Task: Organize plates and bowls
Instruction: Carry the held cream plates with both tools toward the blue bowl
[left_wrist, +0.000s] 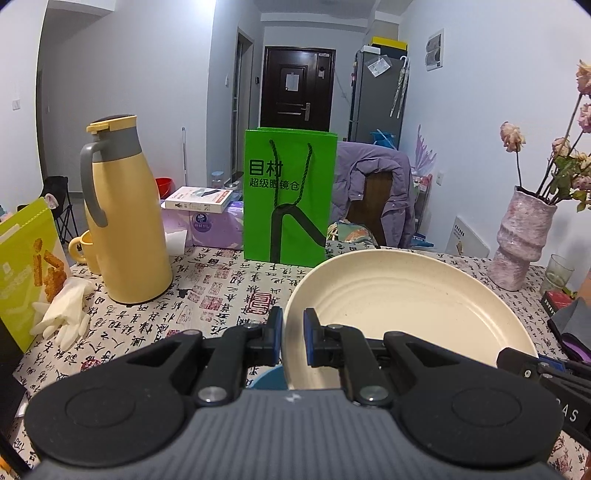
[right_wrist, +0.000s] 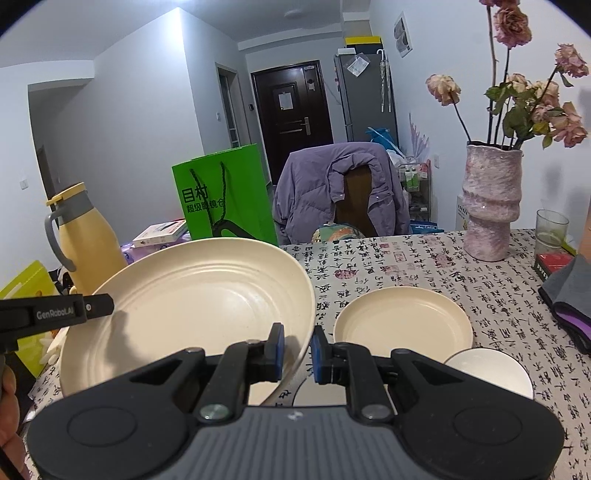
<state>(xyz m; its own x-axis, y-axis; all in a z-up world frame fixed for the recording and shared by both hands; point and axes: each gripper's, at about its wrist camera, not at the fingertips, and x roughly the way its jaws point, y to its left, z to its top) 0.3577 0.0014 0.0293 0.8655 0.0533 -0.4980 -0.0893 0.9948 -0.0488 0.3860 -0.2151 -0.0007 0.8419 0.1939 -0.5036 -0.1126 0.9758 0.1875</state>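
Both grippers are clamped on opposite rims of the big cream plate (right_wrist: 184, 295), left gripper (left_wrist: 293, 332) and right gripper (right_wrist: 297, 349), holding it off the table, and the small plate (right_wrist: 402, 319) sits at about 1 o'clock, closer to the right one.

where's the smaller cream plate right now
In the right wrist view, the smaller cream plate lies flat on the tablecloth, right of the big plate, with a white bowl just in front.
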